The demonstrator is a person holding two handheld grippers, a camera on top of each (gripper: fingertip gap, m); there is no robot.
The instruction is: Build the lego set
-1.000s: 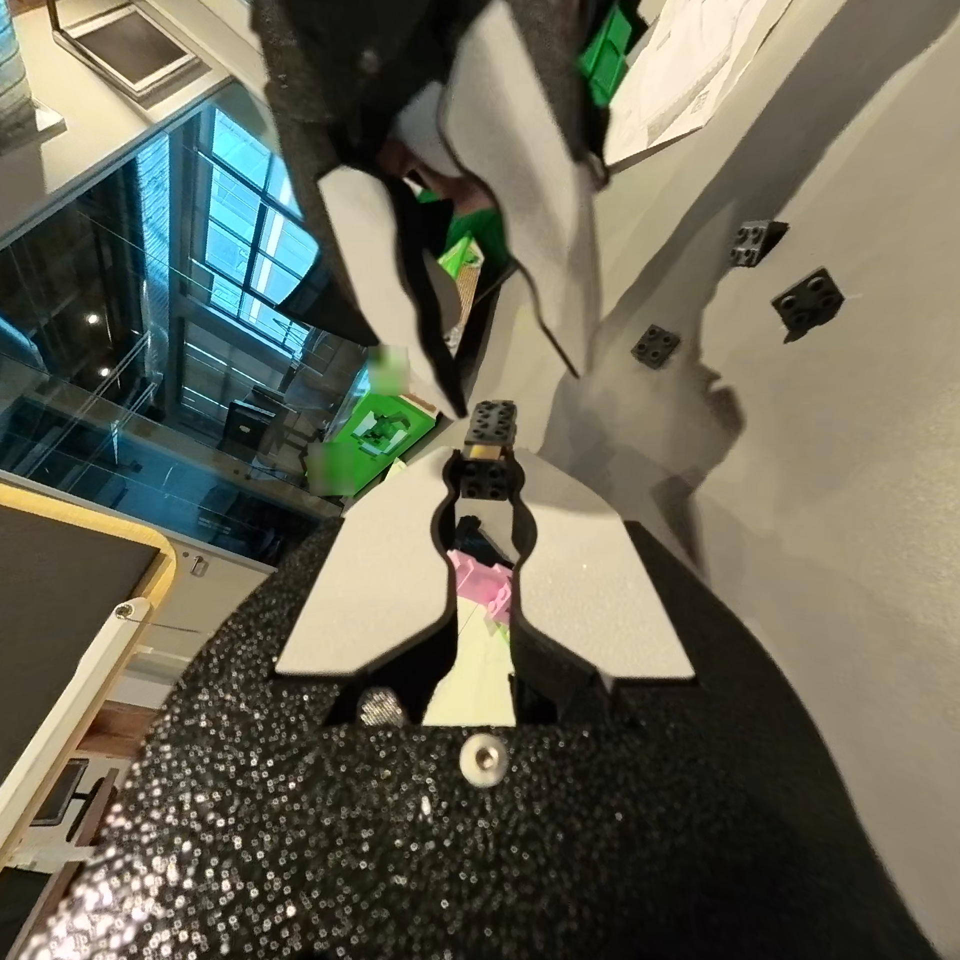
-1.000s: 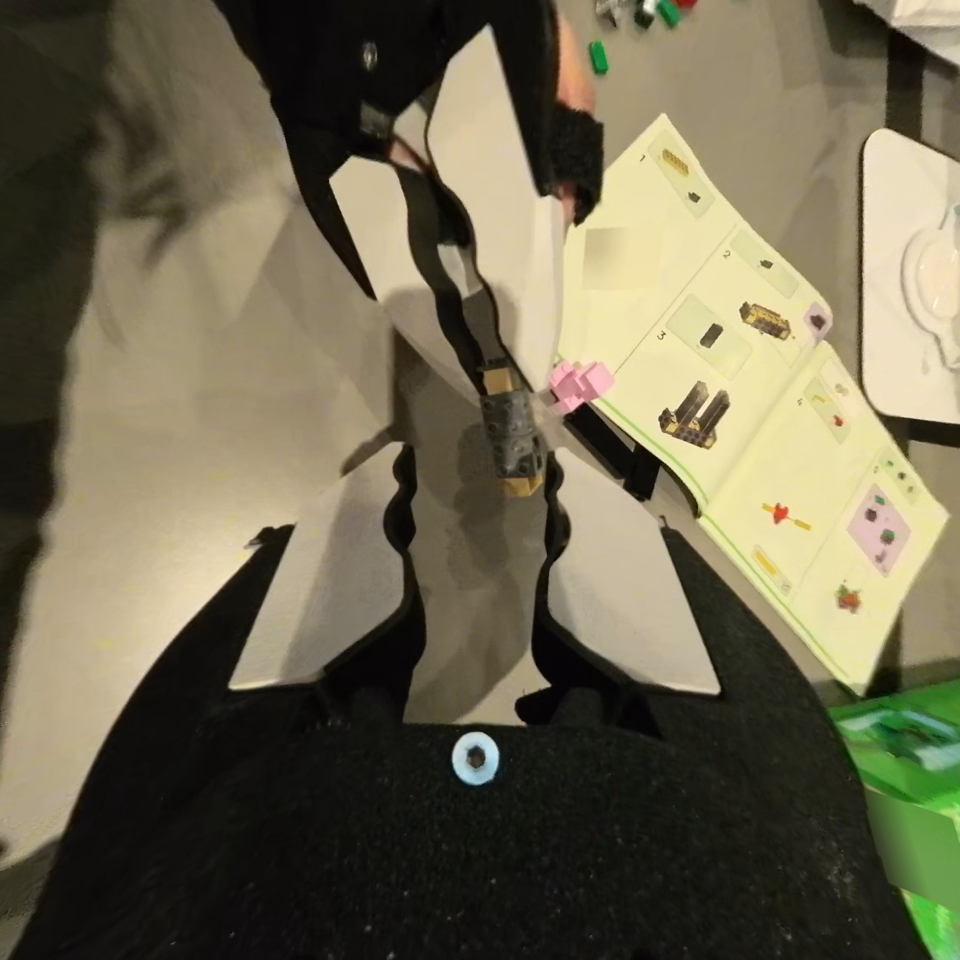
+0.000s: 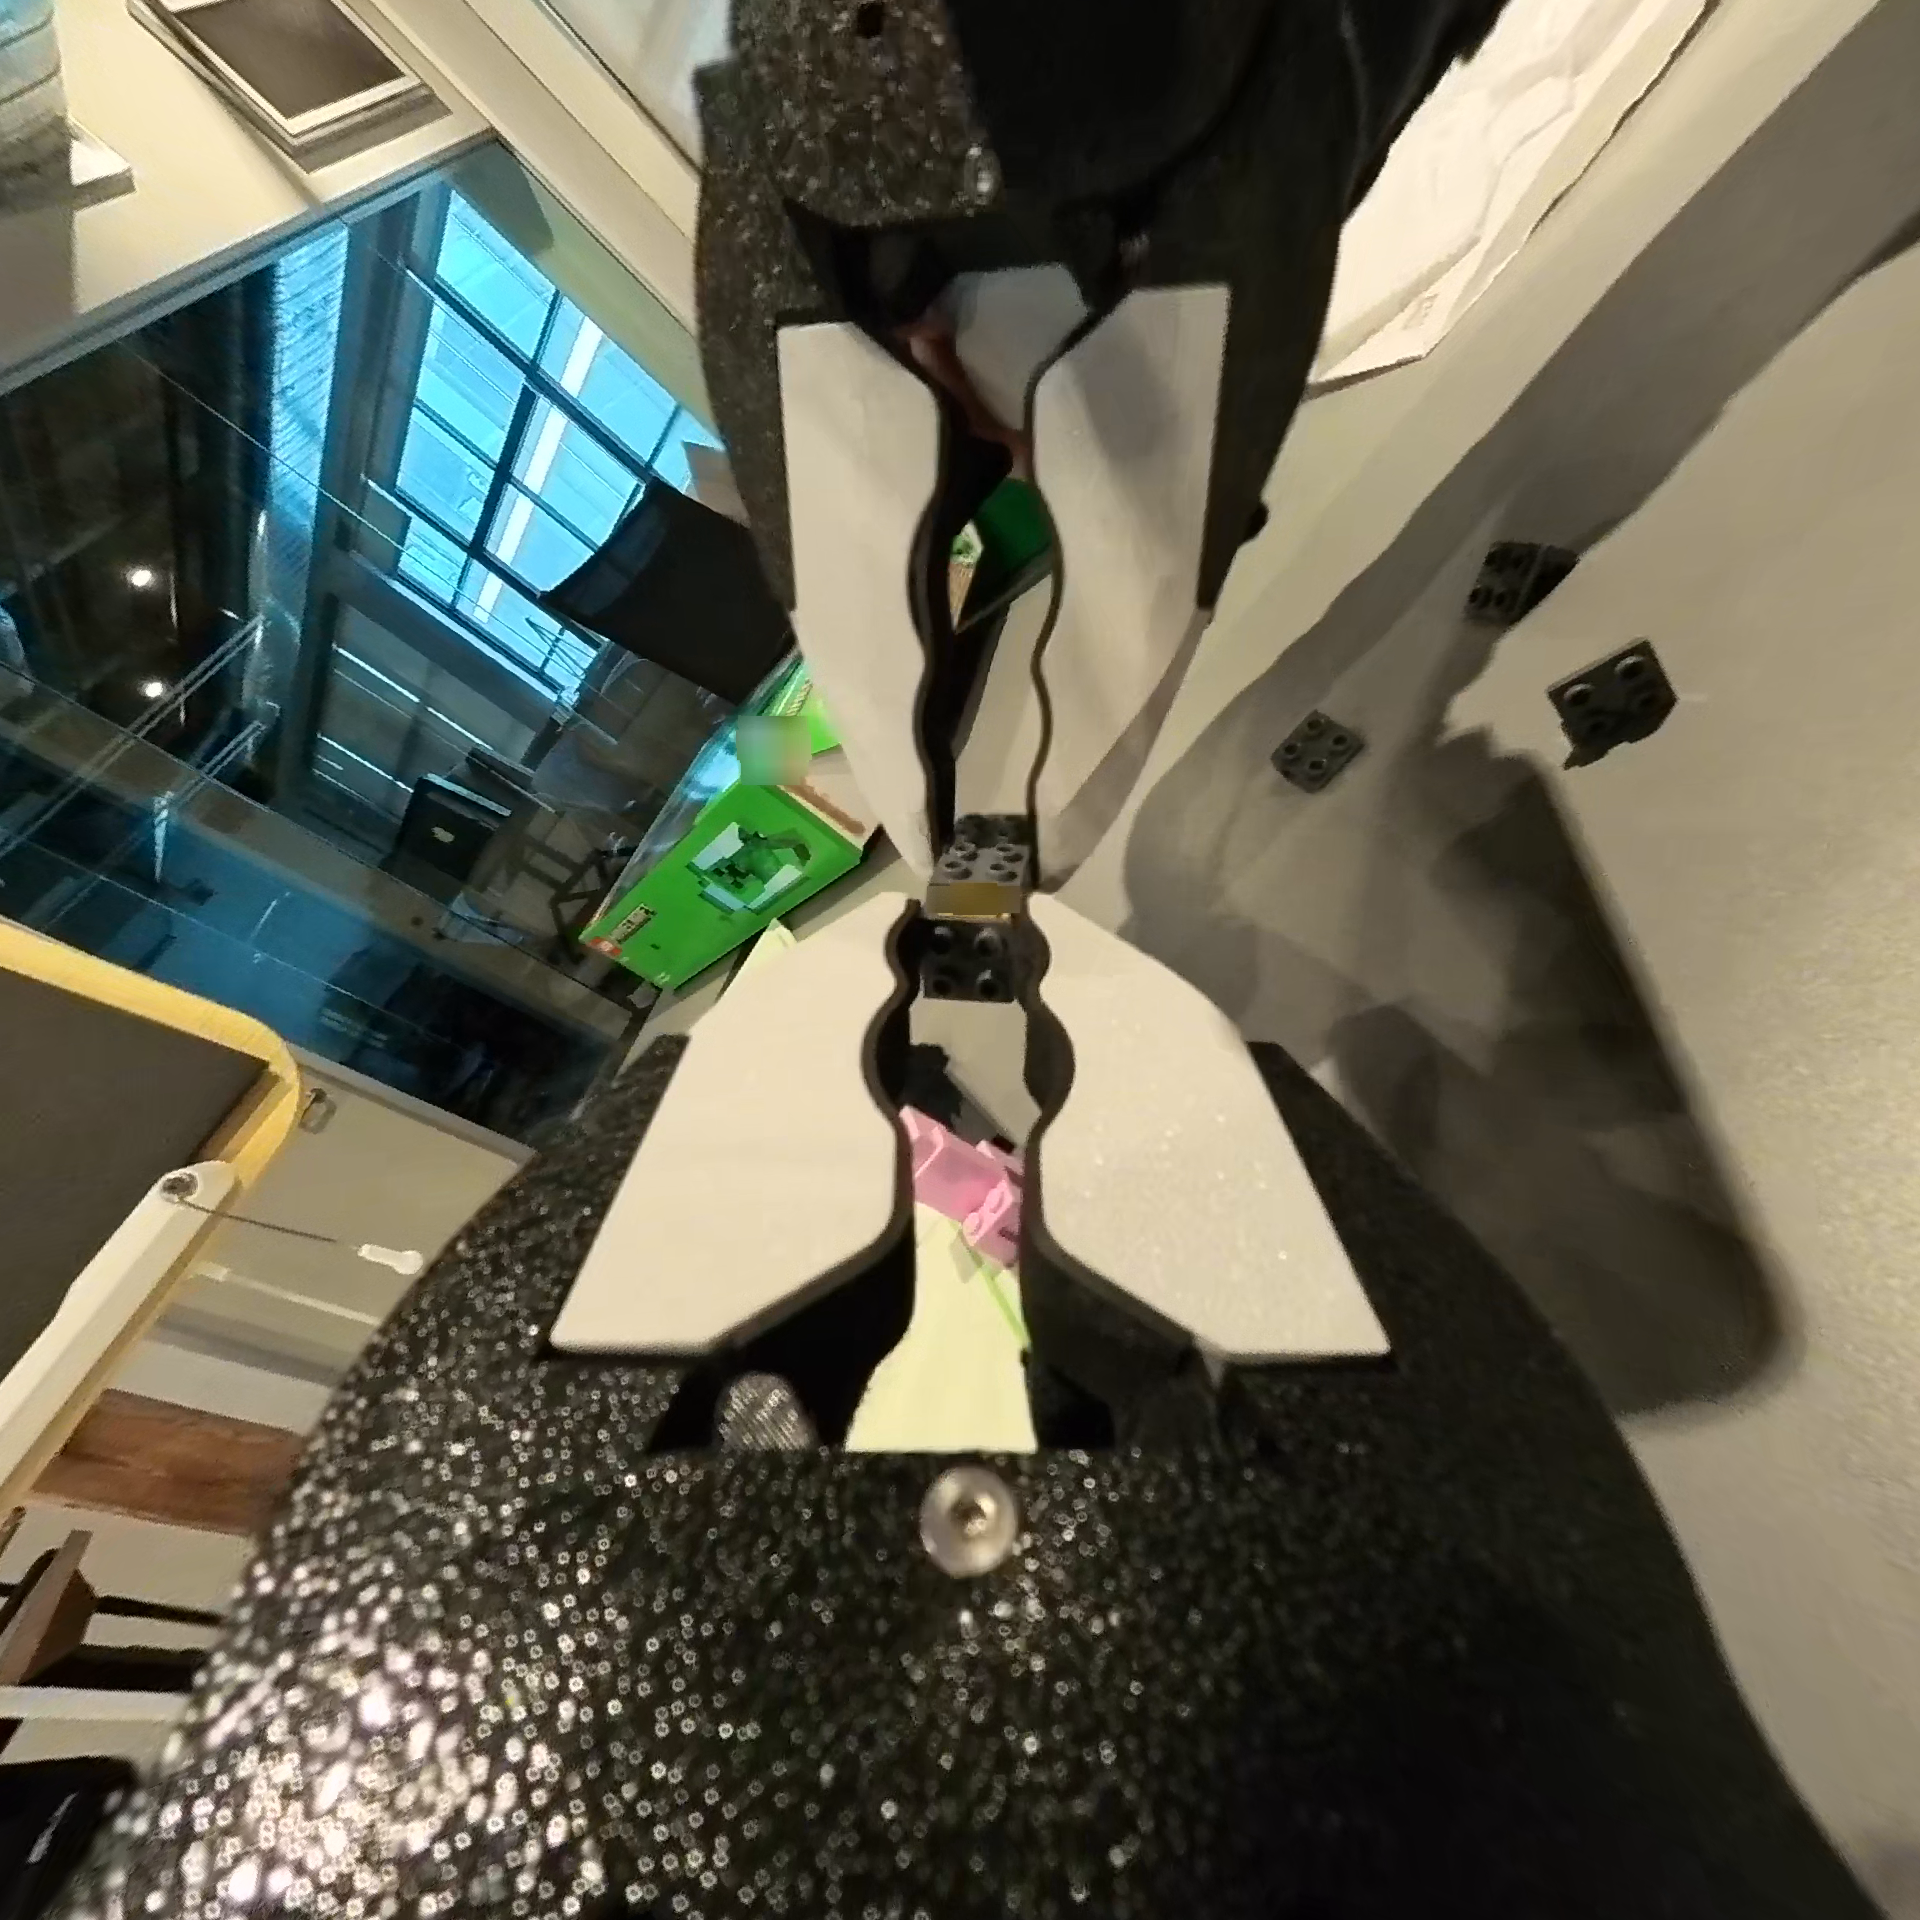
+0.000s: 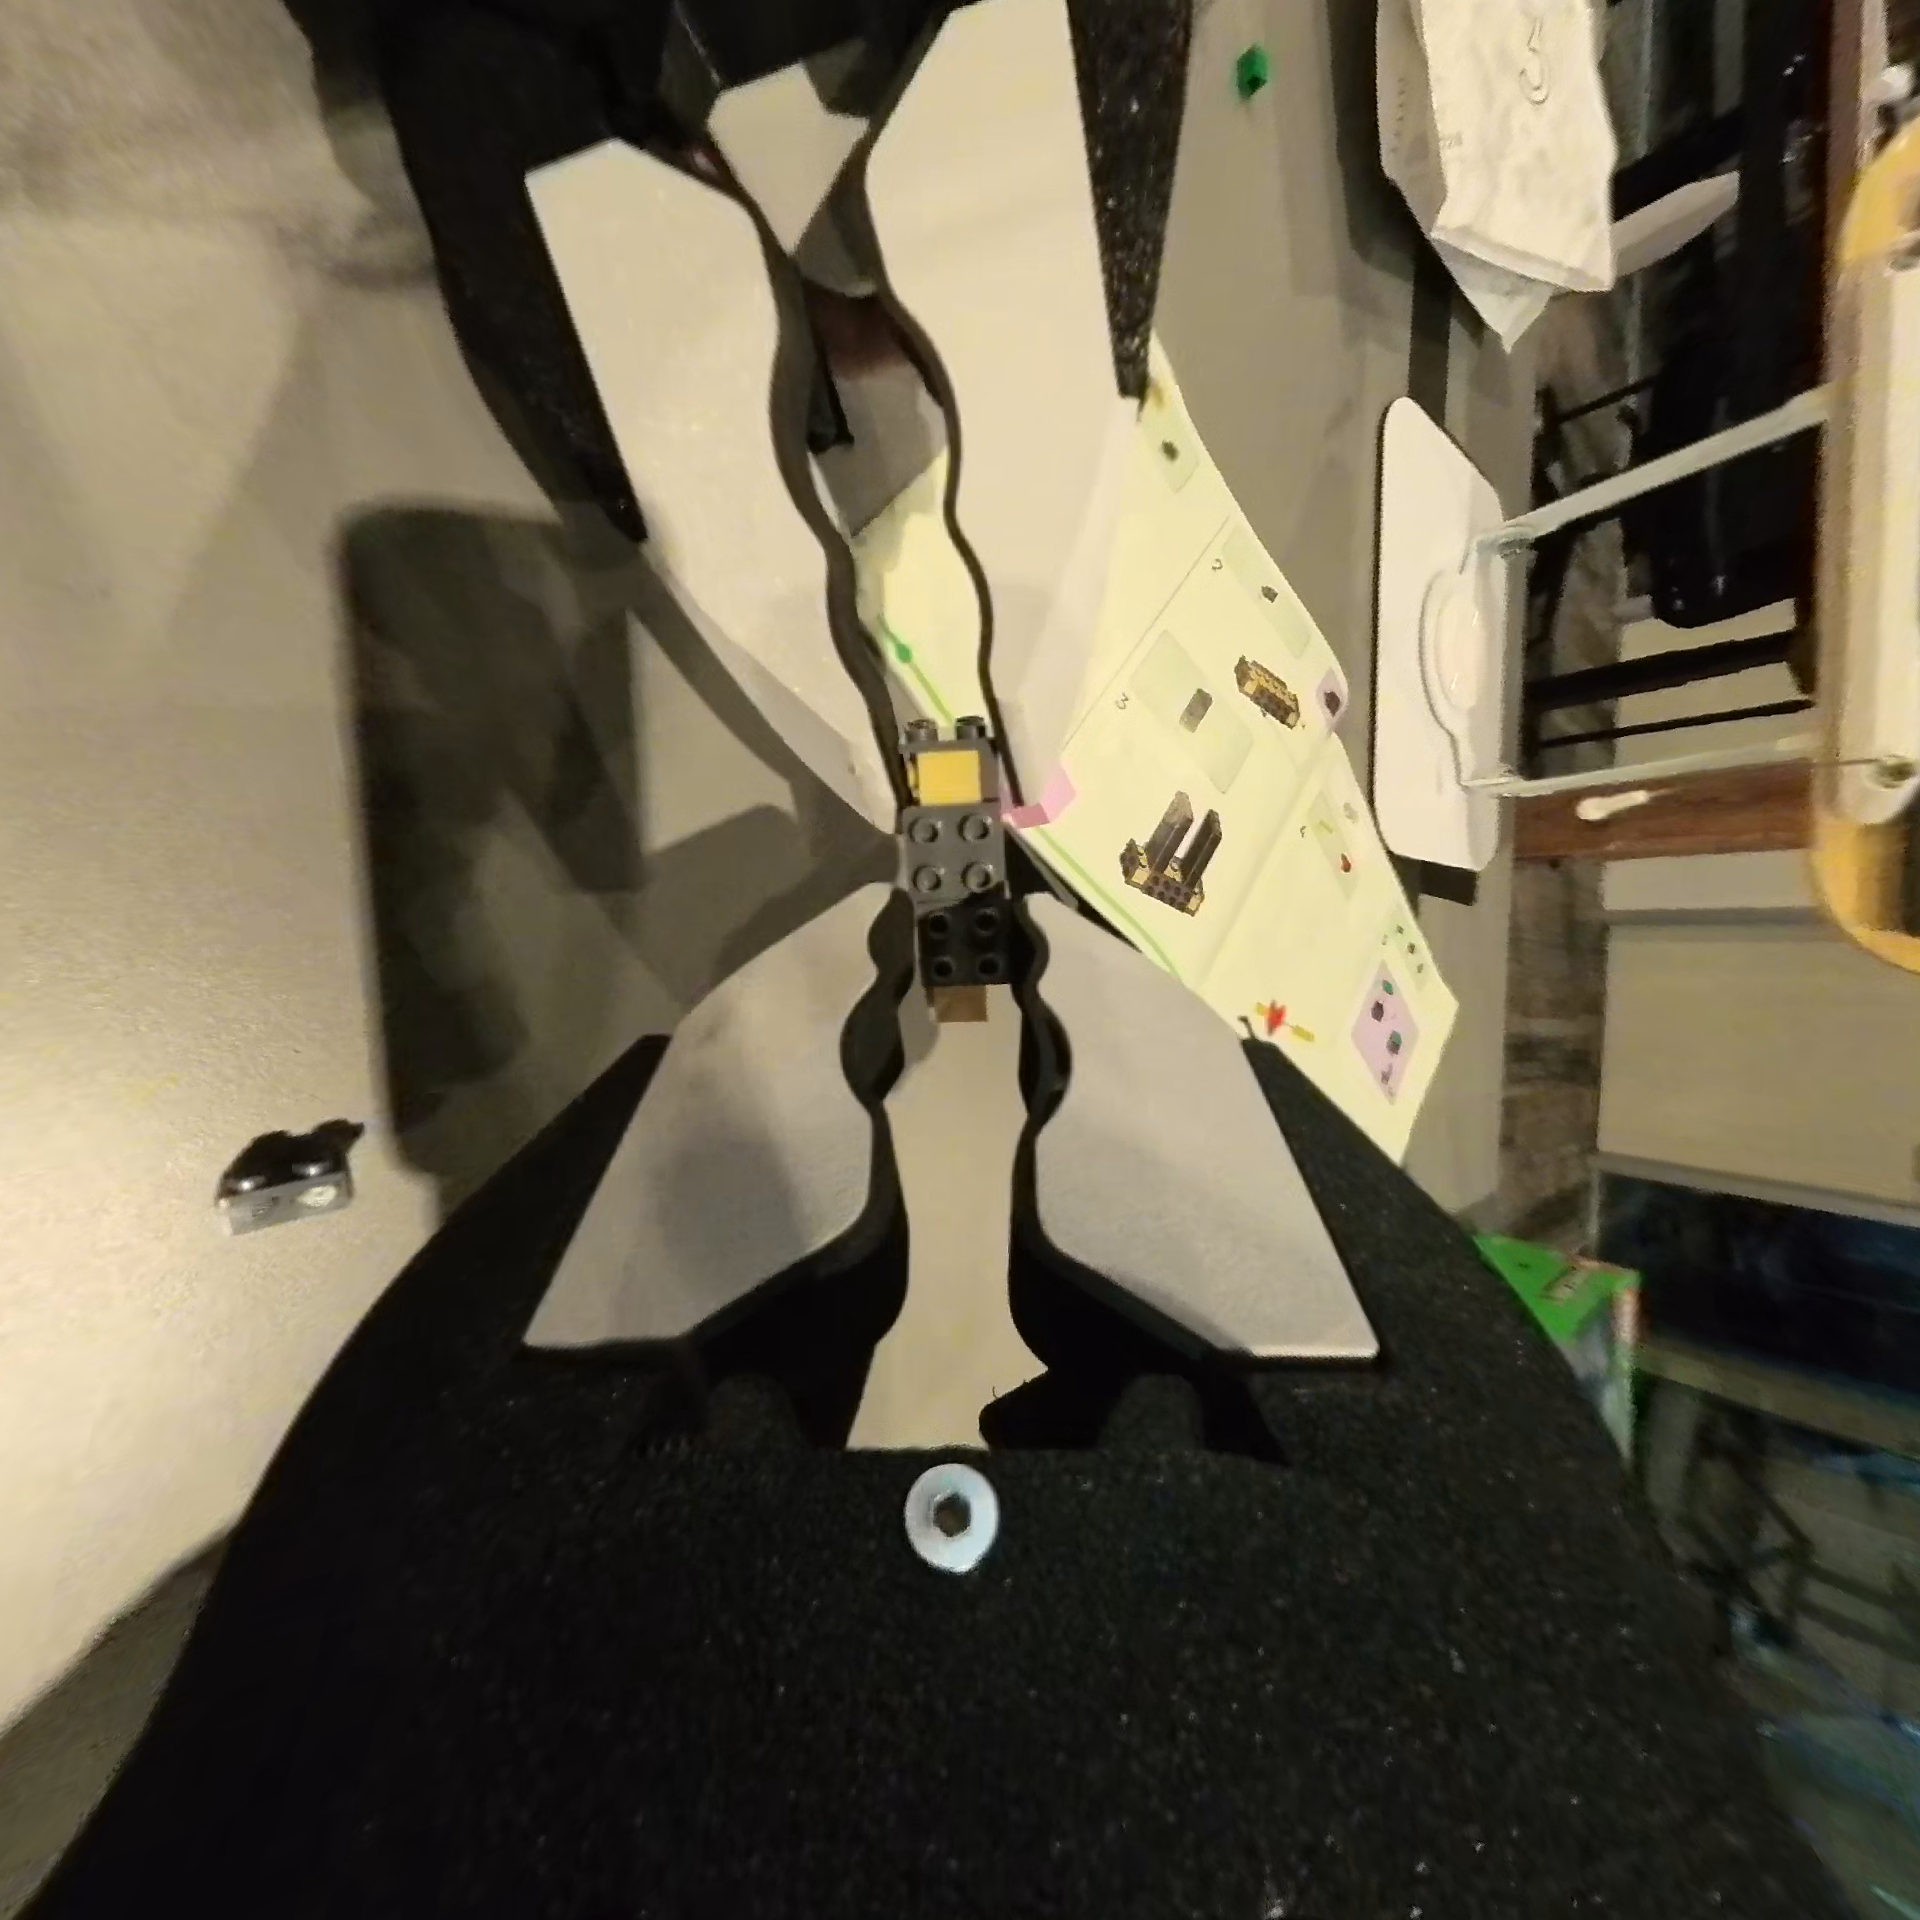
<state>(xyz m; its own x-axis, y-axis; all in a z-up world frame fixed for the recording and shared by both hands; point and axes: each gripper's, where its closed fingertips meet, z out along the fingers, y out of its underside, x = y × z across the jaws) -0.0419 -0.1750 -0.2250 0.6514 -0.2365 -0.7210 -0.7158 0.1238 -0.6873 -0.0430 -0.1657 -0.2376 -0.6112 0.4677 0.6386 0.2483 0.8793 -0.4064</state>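
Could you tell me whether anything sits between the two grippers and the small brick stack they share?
Nothing visible does: the left gripper and right gripper both pinch the small black, grey and tan brick stack directly, tip to tip.

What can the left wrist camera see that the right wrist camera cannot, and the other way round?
Only the left wrist view shows three loose dark bricks on the grey table and big windows. Only the right wrist view shows the open instruction booklet, a white tray and a small grey piece. Both show the left gripper and right gripper meeting tip to tip on one small stack of bricks, plus a green box.
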